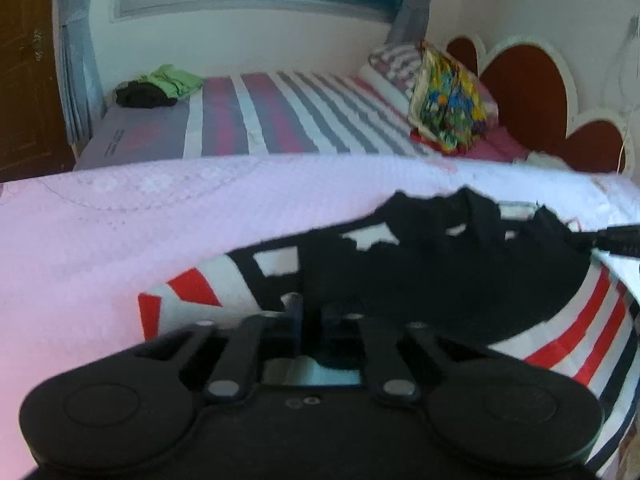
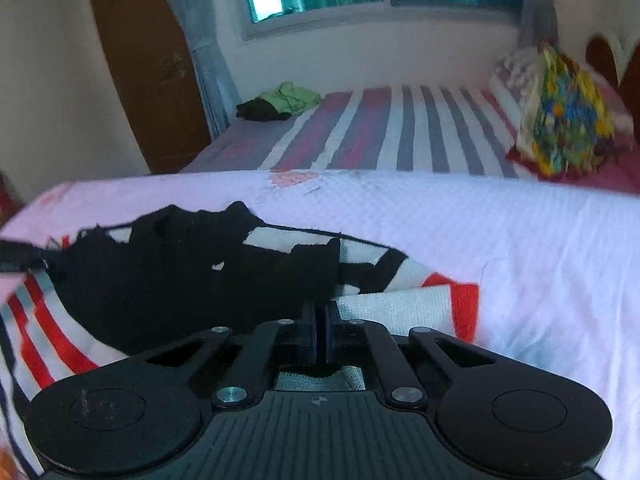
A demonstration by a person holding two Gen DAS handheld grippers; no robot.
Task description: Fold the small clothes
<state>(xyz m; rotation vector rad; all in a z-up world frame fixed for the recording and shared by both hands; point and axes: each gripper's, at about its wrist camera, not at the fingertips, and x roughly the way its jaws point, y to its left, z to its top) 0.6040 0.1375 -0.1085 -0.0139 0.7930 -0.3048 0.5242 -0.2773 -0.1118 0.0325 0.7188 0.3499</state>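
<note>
The fold looked barely begun — the small black garment (image 1: 440, 272) lay rumpled low in the frame on a striped cloth (image 1: 568, 332), while the left gripper (image 1: 316, 316) and right gripper (image 2: 322, 320) were each pinched together on its near edge.

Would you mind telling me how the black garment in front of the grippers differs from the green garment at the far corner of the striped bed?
The black garment lies close, spread over a striped red, white and black cloth; the green garment lies far off on the striped bed. The black one is dark and plain; the green one is bright, bunched beside a dark item. Both are crumpled and unfolded.
</note>
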